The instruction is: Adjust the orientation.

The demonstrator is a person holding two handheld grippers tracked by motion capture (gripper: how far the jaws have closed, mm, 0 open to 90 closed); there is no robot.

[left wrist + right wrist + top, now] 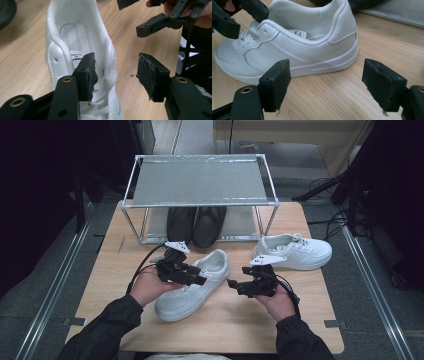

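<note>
A white sneaker [192,290] lies on the wooden table [240,320], toe toward me. My left gripper [199,276] hovers over its laces, open. In the left gripper view the left gripper [117,75] has one jaw above the sneaker [75,32] by its tongue and the other outside the collar, and neither pad presses on it. My right gripper [238,276] stands open just right of the shoe. In the right gripper view its wide jaws [328,85] face the side of the sneaker [294,42], with nothing between them.
A second white sneaker [295,251] lies at the right rear of the table. A pair of black shoes [195,225] sits on the lower level of a metal-framed rack [200,180] at the back. The two grippers are close together.
</note>
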